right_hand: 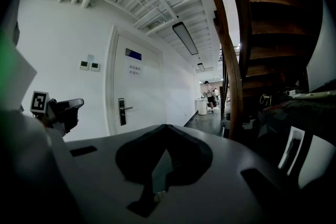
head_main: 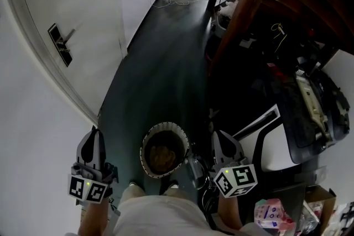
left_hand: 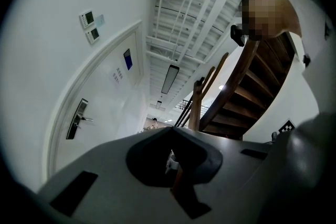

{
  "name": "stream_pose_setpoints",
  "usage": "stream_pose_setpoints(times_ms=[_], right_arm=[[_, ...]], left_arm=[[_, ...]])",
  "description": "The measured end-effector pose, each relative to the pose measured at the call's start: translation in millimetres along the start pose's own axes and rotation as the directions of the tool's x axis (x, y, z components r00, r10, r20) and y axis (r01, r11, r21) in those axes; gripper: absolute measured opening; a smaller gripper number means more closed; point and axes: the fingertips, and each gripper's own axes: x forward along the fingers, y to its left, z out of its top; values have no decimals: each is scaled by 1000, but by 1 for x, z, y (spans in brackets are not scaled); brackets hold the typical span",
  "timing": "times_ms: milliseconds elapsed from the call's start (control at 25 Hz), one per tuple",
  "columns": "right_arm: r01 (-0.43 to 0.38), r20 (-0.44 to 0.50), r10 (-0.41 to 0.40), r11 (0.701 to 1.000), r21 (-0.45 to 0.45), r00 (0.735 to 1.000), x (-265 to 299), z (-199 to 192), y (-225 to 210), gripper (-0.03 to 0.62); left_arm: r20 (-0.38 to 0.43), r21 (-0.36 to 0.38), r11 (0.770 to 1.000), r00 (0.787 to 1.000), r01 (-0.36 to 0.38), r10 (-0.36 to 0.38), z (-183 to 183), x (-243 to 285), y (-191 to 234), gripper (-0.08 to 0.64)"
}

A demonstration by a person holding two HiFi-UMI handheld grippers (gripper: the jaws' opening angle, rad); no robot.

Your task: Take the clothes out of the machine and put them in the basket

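Head view: round basket (head_main: 166, 126) holds a brownish heap (head_main: 162, 156).

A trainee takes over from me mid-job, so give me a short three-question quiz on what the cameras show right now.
1. True or false: in the head view, the basket shows on the floor between the left gripper and the right gripper.
2. What is the right gripper holding? A) a garment B) nothing, it is shut and empty C) a cable
3. In the head view, on which side of the corridor is the white door?
Key: 1 true; 2 B; 3 left.
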Motion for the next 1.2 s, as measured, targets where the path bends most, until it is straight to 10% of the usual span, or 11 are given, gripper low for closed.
stream_pose_setpoints(times_ms=[1200], right_arm=[[-18,-21,17,999,-42,1000,19,-1,3,11]], left_arm=[[-19,-13,1000,1000,3,-3,-11,8,4,13]])
